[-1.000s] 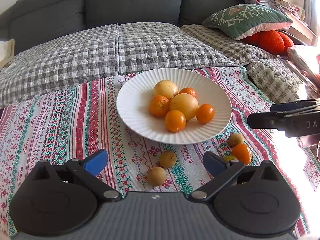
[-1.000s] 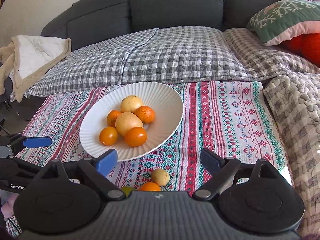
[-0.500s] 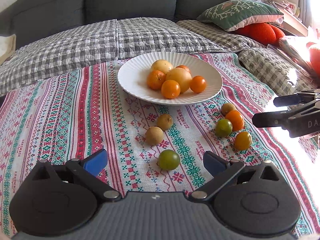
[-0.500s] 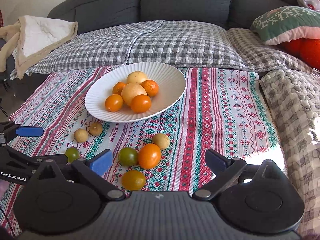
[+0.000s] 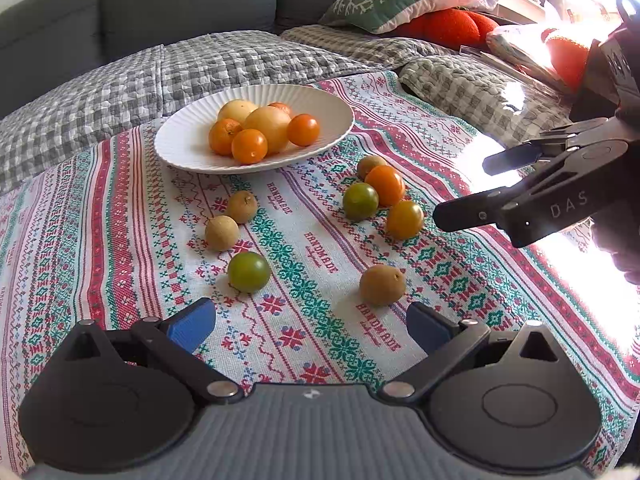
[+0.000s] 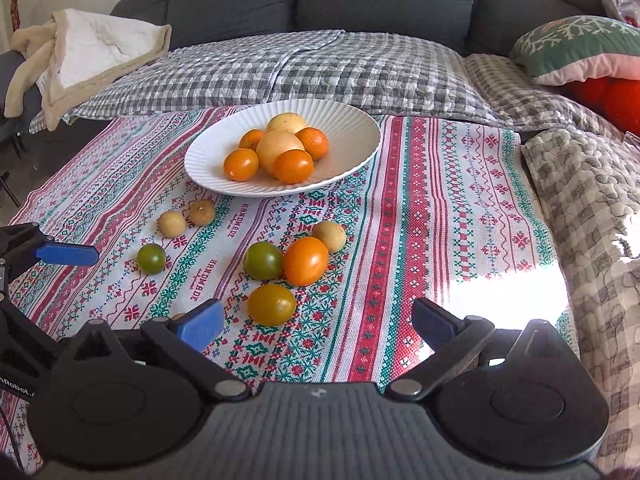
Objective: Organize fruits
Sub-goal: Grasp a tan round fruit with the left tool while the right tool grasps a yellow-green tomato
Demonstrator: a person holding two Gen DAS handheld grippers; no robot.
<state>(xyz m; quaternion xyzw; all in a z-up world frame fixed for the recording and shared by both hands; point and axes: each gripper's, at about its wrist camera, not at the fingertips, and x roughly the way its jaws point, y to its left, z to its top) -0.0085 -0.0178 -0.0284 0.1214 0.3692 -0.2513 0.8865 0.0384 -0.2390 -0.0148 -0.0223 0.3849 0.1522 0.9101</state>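
- We see a white plate point(image 6: 360, 128) on the patterned cloth point(image 6: 440, 208), holding 6 orange and yellow fruits point(image 6: 280, 150).
- 8 loose fruits lie on the cloth in front of the plate, green tomato point(image 5: 248, 271) nearest our left gripper point(image 5: 310, 326).
- Both our left gripper and right gripper point(image 6: 316, 324) hover spread wide, grasping nothing.

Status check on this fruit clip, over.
Left gripper and right gripper open, empty. Six fruits on white plate; eight loose on cloth. Nothing blocking.
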